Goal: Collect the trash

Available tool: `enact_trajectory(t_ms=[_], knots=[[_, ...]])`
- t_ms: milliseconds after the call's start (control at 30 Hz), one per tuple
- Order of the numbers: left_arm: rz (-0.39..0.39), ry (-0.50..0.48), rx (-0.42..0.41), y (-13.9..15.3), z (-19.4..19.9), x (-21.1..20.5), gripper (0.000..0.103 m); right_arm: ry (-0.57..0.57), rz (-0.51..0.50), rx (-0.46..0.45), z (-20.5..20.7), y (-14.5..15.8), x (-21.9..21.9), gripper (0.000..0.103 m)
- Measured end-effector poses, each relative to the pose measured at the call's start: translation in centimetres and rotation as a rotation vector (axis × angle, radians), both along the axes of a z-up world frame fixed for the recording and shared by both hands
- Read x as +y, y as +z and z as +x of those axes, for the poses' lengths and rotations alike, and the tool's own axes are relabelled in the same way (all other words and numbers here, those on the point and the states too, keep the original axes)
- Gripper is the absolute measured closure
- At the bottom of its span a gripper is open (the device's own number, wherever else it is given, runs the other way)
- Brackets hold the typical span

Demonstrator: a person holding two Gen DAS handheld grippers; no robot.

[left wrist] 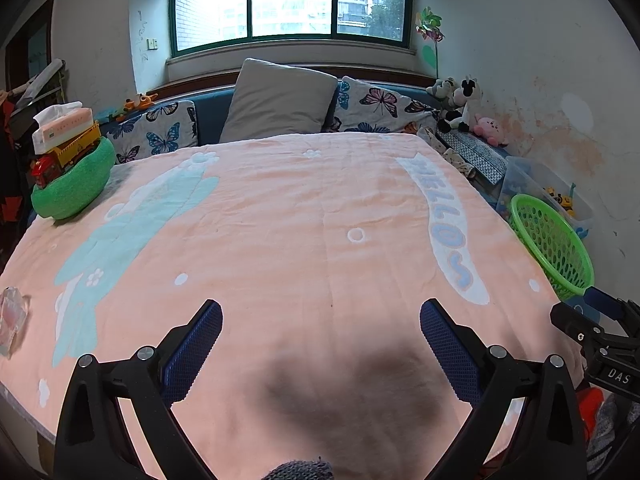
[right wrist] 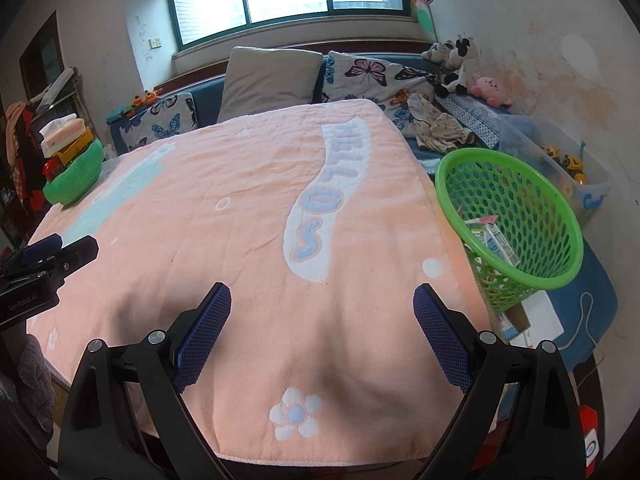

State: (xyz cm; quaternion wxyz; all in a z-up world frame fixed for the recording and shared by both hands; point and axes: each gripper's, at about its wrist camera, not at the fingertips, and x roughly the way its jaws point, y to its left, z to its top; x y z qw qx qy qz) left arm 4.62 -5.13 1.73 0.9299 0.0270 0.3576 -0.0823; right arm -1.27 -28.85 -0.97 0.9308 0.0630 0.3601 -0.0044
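A crumpled clear plastic wrapper lies on the pink blanket at the bed's near left edge, seen only in the left wrist view. A green perforated basket stands off the bed's right side with several wrappers and cartons inside; in the left wrist view the basket shows at far right. My left gripper is open above the blanket's near middle, nothing between its fingers. My right gripper is open too, empty, left of the basket.
A green foam bowl with a toy truck and tissue pack sits at the bed's far left. Pillows and plush toys line the headboard. A clear toy bin stands behind the basket. A cardboard piece and cord lie below it.
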Motion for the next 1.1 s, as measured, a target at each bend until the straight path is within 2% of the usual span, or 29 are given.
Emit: enact_trajectory(t_ms=[1100], knots=[[0.0,0.0,0.012,-0.63,0.06,-0.36,0.007,0.002,-0.001,0.001,0.03,-0.06,0.01,0.011]])
